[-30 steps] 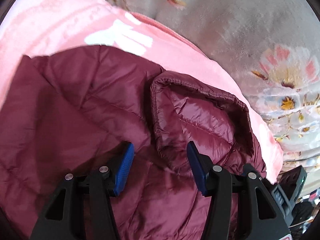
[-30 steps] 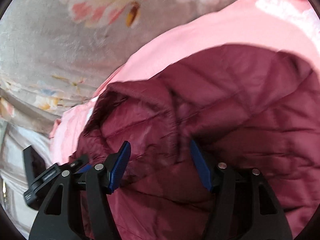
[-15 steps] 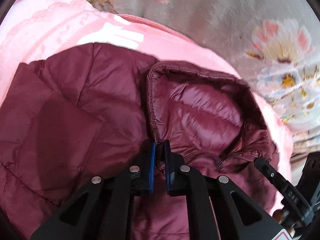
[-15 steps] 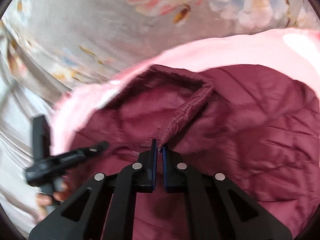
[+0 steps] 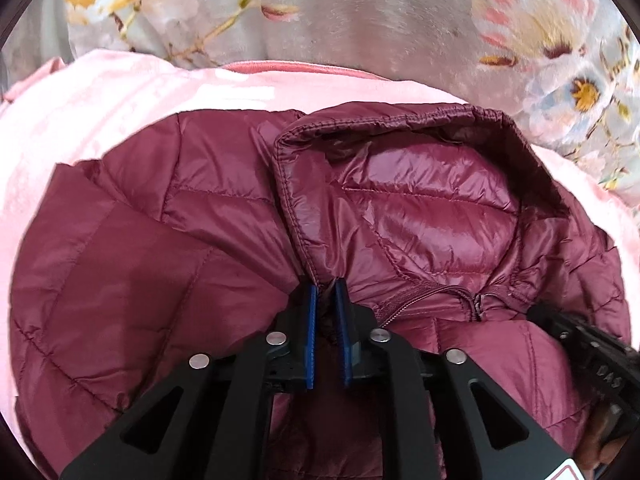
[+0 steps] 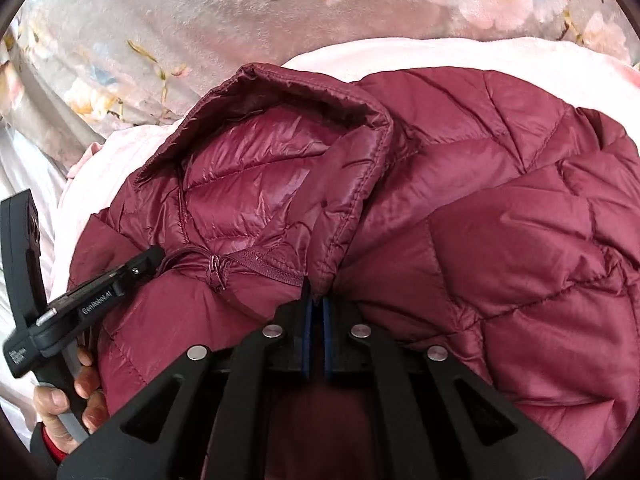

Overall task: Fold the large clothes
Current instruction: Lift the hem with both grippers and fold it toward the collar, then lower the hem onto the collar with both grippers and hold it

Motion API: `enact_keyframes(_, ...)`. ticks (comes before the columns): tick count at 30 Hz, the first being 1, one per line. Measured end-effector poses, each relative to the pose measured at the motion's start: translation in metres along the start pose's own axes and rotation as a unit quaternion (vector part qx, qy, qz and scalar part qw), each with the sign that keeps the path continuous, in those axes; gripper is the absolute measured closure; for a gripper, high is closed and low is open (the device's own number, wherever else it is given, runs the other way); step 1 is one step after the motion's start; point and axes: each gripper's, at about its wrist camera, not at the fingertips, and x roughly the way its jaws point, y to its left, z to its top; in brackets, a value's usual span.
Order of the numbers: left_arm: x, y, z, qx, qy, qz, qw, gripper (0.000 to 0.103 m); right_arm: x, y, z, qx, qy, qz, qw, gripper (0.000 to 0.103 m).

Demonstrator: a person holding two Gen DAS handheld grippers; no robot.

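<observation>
A maroon quilted down jacket (image 5: 160, 260) lies on a pink blanket (image 5: 100, 100), its hood (image 5: 420, 208) open and facing up. My left gripper (image 5: 326, 290) pinches a fold of fabric at the base of the hood's edge; its jaws are opening slightly, with the fabric still between the blue pads. In the right wrist view the jacket (image 6: 500, 240) and hood (image 6: 260, 168) show again. My right gripper (image 6: 316, 296) is shut on the lower end of the hood's rim. The zipper pull (image 6: 216, 272) lies at the collar between the two grippers.
A grey floral bedcover (image 5: 380, 12) stretches beyond the blanket, also seen as the floral bedcover (image 6: 160, 20). At the left of the right wrist view a hand (image 6: 60, 404) holds the other gripper's handle. The pink blanket (image 6: 400, 56) rims the jacket.
Both grippers went from wide open above the jacket to closed on fabric at the hood's base. Both moved in closer and rolled, so the hood now sits more level.
</observation>
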Motion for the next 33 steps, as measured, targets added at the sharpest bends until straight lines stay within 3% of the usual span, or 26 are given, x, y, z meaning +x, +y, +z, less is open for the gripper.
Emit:
enact_keyframes(4,-0.016,-0.005,-0.005,0.027,-0.009,0.022,0.9993,0.085,-0.020,-0.015,-0.005,0.026,0.013,0.009,1.000,0.099)
enact_keyframes(8,-0.043,0.011,0.004,0.014,-0.006,0.004,0.9999,0.085,-0.050,-0.015,0.008,0.020,-0.016,-0.007,1.000,0.094)
enact_keyframes(12,-0.060,0.023,0.055,-0.025,-0.034,0.012,0.9990,0.085,-0.065,-0.005,0.056,0.036,-0.075,0.000,0.997,0.094)
enact_keyframes(14,-0.059,0.024,0.081,-0.048,-0.037,-0.002,0.9981,0.085,-0.062,0.006,0.079,0.034,-0.102,0.003,0.994,0.094)
enact_keyframes(17,-0.045,0.025,0.117,-0.100,-0.022,-0.033,0.9942,0.085,-0.044,0.012,0.106,0.047,-0.119,0.001,0.992,0.094)
enact_keyframes(20,-0.016,0.023,0.132,-0.126,0.011,-0.054,0.9905,0.085,-0.015,0.007,0.117,0.068,-0.111,-0.011,0.991,0.094)
enact_keyframes(23,0.014,0.016,0.125,-0.136,0.041,-0.058,0.9881,0.085,0.014,0.001,0.116,0.070,-0.077,-0.025,0.994,0.094)
enact_keyframes(26,0.022,0.005,0.109,-0.084,0.036,-0.030,0.9954,0.085,0.026,0.000,0.104,0.032,-0.052,-0.040,0.997,0.094)
enact_keyframes(29,0.028,0.004,0.090,-0.052,0.043,-0.020,0.9975,0.085,0.032,-0.003,0.090,-0.006,-0.043,-0.077,0.996,0.097)
enact_keyframes(33,0.038,0.009,0.070,-0.039,0.041,-0.021,0.9982,0.086,0.038,-0.008,0.078,-0.018,-0.047,-0.080,0.996,0.098)
